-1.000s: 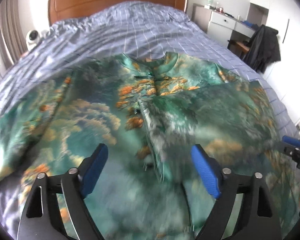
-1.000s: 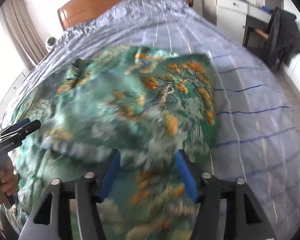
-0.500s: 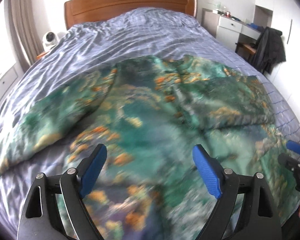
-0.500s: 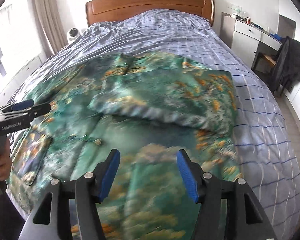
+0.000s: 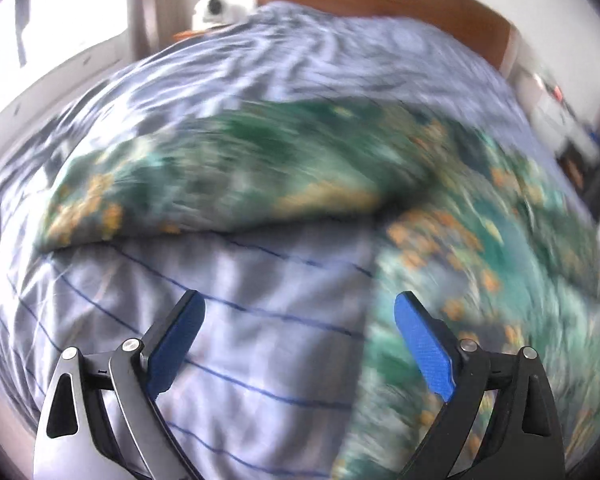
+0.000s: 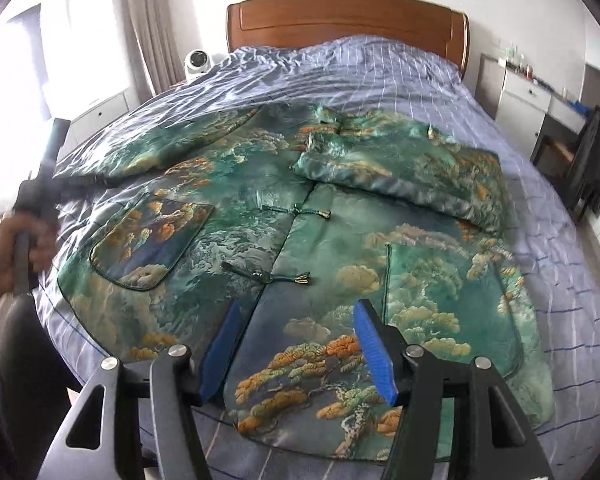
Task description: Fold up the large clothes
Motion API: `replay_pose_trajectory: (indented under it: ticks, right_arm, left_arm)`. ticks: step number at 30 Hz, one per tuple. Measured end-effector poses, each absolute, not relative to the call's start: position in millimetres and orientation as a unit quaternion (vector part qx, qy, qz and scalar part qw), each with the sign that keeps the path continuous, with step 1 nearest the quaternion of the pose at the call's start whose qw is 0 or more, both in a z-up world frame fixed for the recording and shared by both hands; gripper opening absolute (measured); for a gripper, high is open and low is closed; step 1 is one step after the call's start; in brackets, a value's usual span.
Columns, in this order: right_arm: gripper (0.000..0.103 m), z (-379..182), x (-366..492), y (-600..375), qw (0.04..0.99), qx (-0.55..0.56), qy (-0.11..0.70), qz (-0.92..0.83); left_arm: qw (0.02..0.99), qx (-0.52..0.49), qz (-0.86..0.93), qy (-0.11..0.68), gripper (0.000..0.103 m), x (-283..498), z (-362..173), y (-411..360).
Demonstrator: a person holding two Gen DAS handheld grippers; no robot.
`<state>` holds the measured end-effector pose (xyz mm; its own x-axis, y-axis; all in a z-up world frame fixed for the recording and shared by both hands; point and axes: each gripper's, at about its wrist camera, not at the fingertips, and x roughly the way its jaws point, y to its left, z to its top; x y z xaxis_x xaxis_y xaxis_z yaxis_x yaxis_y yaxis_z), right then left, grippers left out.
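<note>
My left gripper (image 5: 296, 344) has just been opening and stands spread wide over the bedspread (image 5: 260, 320) with nothing between its jaws; my right gripper (image 6: 300, 344) hangs part-open and empty above the hem of the green printed jacket (image 6: 300, 216), which lies front-up across the bed, one sleeve (image 6: 404, 172) folded over the chest. Risk noted: the other sleeve (image 5: 204, 184) lies outstretched, and its fabric looks slick. In my judgement a shallow pinch there could slip, or drag the body askew.

No text, label, brand, number or sign can be read in either view: the left wrist view is smeared with blur, and the right wrist view shows no lettering on anything.
</note>
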<state>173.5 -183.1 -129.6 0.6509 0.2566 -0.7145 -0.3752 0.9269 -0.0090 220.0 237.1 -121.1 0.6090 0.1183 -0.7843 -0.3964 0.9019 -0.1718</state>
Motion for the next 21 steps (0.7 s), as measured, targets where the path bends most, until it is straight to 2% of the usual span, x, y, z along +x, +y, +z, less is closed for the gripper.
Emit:
replay_pose_trajectory:
  ticks: [7,16,17,18,19,20,21]
  right_arm:
    - [0.061,-128,168,-180,0.905,-0.086,0.38,0.169]
    - [0.061,-141,156,-166,0.892,-0.085,0.402,0.191]
    - [0.061,-144,155,-165,0.89,-0.083,0.406,0.193]
    - [0.061,-145,154,-165,0.888,-0.083,0.409,0.193]
    - [0.061,-147,153,-164,0.887,-0.084,0.411,0.194]
    - [0.061,-147,152,-163,0.886,-0.085,0.411,0.195]
    - [0.061,-148,152,-163,0.886,-0.086,0.411,0.196]
  left_arm:
    - [0.836,-0.374,0.191,0.352,0.096,215,-140,345]
    - [0.77,-0.48,0.273,0.321,0.094,224,-179,401]
    - [0.77,-0.476,0.282,0.317,0.085,225,-180,401]
    - [0.772,-0.467,0.292,0.317,0.07,225,-180,402]
    - [0.774,-0.458,0.297,0.32,0.06,227,-179,402]
    - [0.778,-0.448,0.299,0.325,0.034,230,-178,402]
    - [0.783,-0.44,0.294,0.328,0.016,232,-177,402]
